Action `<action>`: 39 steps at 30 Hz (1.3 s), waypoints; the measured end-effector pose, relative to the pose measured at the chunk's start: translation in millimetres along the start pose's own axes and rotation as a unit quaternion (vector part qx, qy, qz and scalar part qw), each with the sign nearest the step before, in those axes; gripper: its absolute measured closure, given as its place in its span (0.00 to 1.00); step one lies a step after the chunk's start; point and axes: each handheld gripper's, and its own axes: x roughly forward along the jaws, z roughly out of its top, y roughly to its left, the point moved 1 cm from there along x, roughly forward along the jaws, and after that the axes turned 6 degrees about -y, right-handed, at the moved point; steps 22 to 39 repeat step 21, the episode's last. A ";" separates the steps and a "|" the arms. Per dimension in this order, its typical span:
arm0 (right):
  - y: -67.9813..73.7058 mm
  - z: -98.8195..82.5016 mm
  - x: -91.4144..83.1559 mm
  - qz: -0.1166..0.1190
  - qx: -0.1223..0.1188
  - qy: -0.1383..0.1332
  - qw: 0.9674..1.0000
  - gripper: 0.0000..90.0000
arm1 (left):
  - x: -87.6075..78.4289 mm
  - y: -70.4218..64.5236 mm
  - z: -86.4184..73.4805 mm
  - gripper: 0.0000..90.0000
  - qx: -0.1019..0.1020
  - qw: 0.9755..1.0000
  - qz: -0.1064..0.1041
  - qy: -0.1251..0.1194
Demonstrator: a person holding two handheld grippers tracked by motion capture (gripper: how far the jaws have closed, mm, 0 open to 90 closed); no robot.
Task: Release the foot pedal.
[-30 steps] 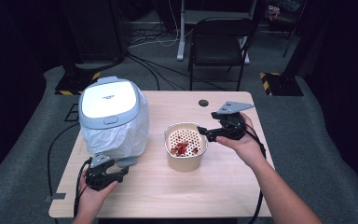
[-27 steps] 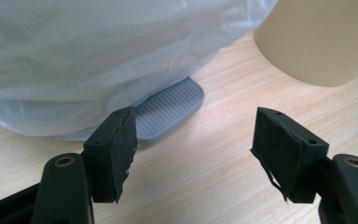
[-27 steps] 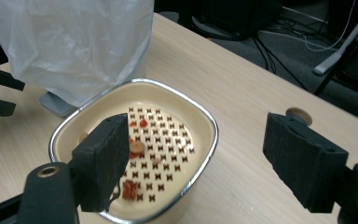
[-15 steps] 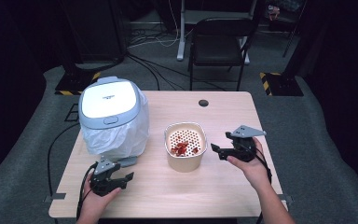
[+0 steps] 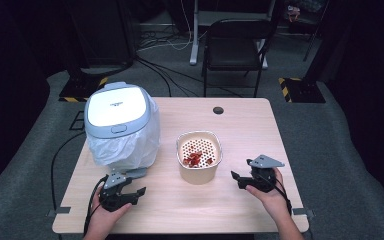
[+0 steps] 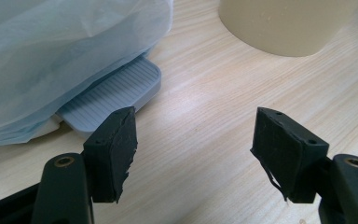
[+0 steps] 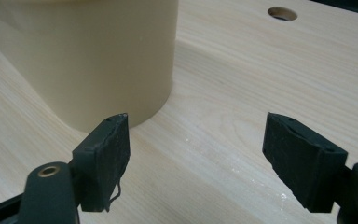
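Both sets of jaws stand apart with nothing but bare wood between them: your left gripper (image 5: 130,192), low at the lower left of the high view, is spread wide, and your right gripper (image 5: 241,179), at the lower right, is open a little less, neither holding anything. You have them parked on either side of the cream strainer tub (image 5: 199,156), which sits in the middle of the table (image 5: 250,125), and that reads as a resting stance with the tub free between your hands. In the right gripper view the tub's smooth wall (image 7: 84,56) fills the upper left, just beyond your left-hand pad (image 7: 107,154) but apart from it, so you look placed to come in at its side. Your left gripper view shows the ribbed grey foot pedal (image 6: 116,93) of the white lidded bin (image 5: 117,107) poking out under its pale plastic liner bag (image 6: 51,56), just ahead of the pads; from there, I judge, you could press the pedal. The tub is a rounded-square cream container with a perforated insert, and a small heap of red pieces (image 5: 194,159) lies on the holes; what they are is too small to tell.
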 end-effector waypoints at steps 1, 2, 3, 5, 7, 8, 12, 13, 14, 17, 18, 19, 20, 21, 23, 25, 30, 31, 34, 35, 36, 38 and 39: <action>0.2 -2.7 2.0 0.001 -0.006 0.001 1.000 0.25 | 0.2 -0.9 -0.1 0.34 -0.002 1.000 0.000 -0.003; 0.9 -5.6 3.7 0.001 -0.005 0.004 1.000 0.25 | -0.1 -0.2 0.0 0.34 0.004 1.000 0.001 0.001; 1.0 -8.1 5.8 0.001 -0.006 0.005 1.000 0.25 | 0.1 -0.9 -0.3 0.34 0.001 1.000 0.000 0.001; 1.7 -12.6 8.9 0.004 -0.001 0.010 1.000 0.25 | 1.5 -1.0 -1.1 0.34 0.005 1.000 -0.003 0.001; 2.4 -16.5 11.1 0.004 0.002 0.016 1.000 0.25 | 2.2 -1.3 -1.3 0.34 0.009 1.000 -0.005 0.004; 2.2 -18.0 12.0 0.006 -0.001 0.017 1.000 0.25 | 2.9 -2.6 -2.0 0.34 0.007 1.000 -0.001 0.002; -1.1 -23.0 12.2 -0.005 0.003 0.016 1.000 0.25 | 6.1 -4.7 -3.5 0.34 0.014 1.000 -0.007 0.009; -3.1 -24.6 11.9 -0.005 0.004 0.017 1.000 0.25 | 6.9 -4.9 -3.8 0.34 0.014 1.000 -0.009 0.011; -5.2 -26.1 11.8 -0.006 0.005 0.018 1.000 0.25 | 7.7 -5.3 -4.1 0.34 0.016 1.000 -0.009 0.013; -11.1 -30.3 11.4 -0.013 0.017 0.022 1.000 0.25 | 9.3 -7.9 -4.8 0.33 0.022 0.999 -0.014 0.020; -13.8 -32.1 11.2 -0.015 0.018 0.024 0.999 0.24 | 10.3 -8.6 -5.2 0.33 0.025 1.000 -0.011 0.015; -15.6 -33.1 11.3 -0.020 0.019 0.023 0.999 0.24 | 10.5 -9.7 -5.0 0.33 0.029 0.999 -0.014 0.018; -18.1 -34.8 11.5 -0.023 0.024 0.026 0.999 0.24 | 10.7 -10.9 -5.1 0.33 0.031 0.999 -0.014 0.019; -20.4 -36.2 11.8 -0.027 0.025 0.030 0.999 0.24 | 11.0 -12.7 -5.7 0.33 0.026 0.999 -0.015 0.019; -20.4 -36.2 11.8 -0.027 0.025 0.030 0.999 0.24 | 11.0 -12.7 -5.7 0.33 0.026 0.999 -0.015 0.019; -20.4 -36.2 11.8 -0.027 0.025 0.030 0.999 0.24 | 11.0 -12.7 -5.7 0.33 0.026 0.999 -0.015 0.019; -20.4 -36.2 11.8 -0.027 0.025 0.030 0.999 0.24 | 11.0 -12.7 -5.7 0.33 0.026 0.999 -0.015 0.019; -20.4 -36.2 11.8 -0.027 0.025 0.030 0.999 0.24 | 11.0 -12.7 -5.7 0.33 0.026 0.999 -0.015 0.019; -20.4 -36.2 11.8 -0.027 0.025 0.030 0.999 0.24 | 11.0 -12.7 -5.7 0.33 0.026 0.999 -0.015 0.019; -20.4 -36.2 11.8 -0.027 0.025 0.030 0.999 0.24 | 11.0 -12.7 -5.7 0.33 0.026 0.999 -0.015 0.019; -20.4 -36.2 11.8 -0.027 0.025 0.030 0.999 0.24 | 11.0 -12.7 -5.7 0.33 0.026 0.999 -0.015 0.019; -20.4 -36.2 11.8 -0.027 0.025 0.030 0.999 0.24 | 11.0 -12.7 -5.7 0.33 0.026 0.999 -0.015 0.019; -20.4 -36.2 11.8 -0.027 0.025 0.030 0.999 0.24 | 11.0 -12.7 -5.7 0.33 0.026 0.999 -0.015 0.019</action>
